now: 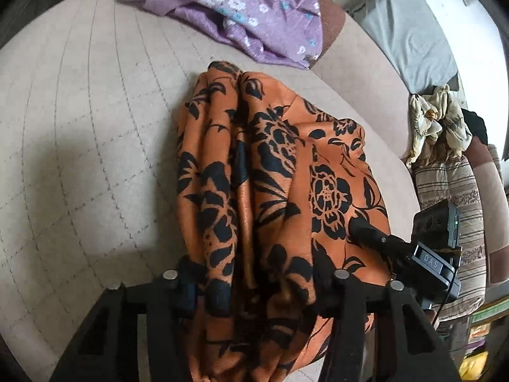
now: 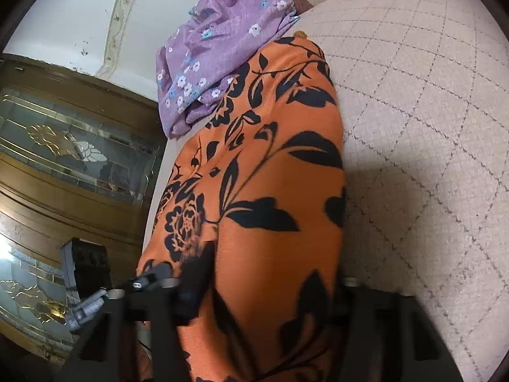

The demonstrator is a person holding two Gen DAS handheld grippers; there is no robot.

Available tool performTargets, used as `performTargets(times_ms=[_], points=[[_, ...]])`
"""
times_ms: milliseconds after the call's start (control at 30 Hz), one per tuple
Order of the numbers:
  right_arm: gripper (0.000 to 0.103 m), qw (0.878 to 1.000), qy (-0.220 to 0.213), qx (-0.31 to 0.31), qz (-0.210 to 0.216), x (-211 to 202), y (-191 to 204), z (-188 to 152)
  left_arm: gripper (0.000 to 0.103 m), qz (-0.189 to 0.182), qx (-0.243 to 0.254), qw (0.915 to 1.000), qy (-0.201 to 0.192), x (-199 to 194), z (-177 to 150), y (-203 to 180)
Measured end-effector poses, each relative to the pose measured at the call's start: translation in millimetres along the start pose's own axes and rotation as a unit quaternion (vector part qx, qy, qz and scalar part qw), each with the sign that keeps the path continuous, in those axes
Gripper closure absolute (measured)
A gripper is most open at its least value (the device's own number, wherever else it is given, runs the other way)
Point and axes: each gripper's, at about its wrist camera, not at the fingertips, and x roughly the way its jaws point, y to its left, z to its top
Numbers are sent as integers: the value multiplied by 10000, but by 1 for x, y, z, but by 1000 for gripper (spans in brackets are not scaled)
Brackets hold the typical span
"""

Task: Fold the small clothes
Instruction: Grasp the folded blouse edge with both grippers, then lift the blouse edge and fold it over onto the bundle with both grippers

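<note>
An orange garment with black flowers [image 1: 270,172] lies bunched in long folds on the beige quilted cushion [image 1: 79,121]. My left gripper [image 1: 257,289] is shut on its near edge, the cloth draping over and hiding the fingertips. My right gripper [image 2: 264,289] is shut on the same orange garment [image 2: 273,165], which covers its fingers too. In the left wrist view the right gripper [image 1: 375,238] shows at the garment's right edge. In the right wrist view the left gripper [image 2: 143,283] shows at the lower left.
A purple flowered garment [image 1: 229,9] lies crumpled at the far end of the cushion, touching the orange one in the right wrist view [image 2: 216,57]. A cream patterned cloth [image 1: 435,121] and striped cushions [image 1: 458,191] sit to the right. A wooden glass-door cabinet [image 2: 70,159] stands beside the cushion.
</note>
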Motion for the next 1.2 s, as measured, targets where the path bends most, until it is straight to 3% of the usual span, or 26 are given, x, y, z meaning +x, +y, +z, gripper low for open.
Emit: performTargets(times_ms=[200, 400, 667, 967, 1200], points=[[62, 9991, -296, -257, -179, -17, 11, -9, 65, 287, 571, 9973, -369, -9, -12, -35], [63, 9946, -486, -804, -446, -52, 26, -21, 66, 149, 890, 9949, -448, -13, -19, -47], [63, 9937, -675, -749, -492, -121, 4, -54, 66, 177, 1250, 9908, -498, -18, -42, -70], [63, 9950, -652, -540, -530, -164, -29, -103, 66, 642, 1439, 9872, -258, -10, -101, -92], [63, 9947, -642, -559, -571, -167, -33, -116, 66, 1289, 1777, 9746, -439, -14, -123, -105]])
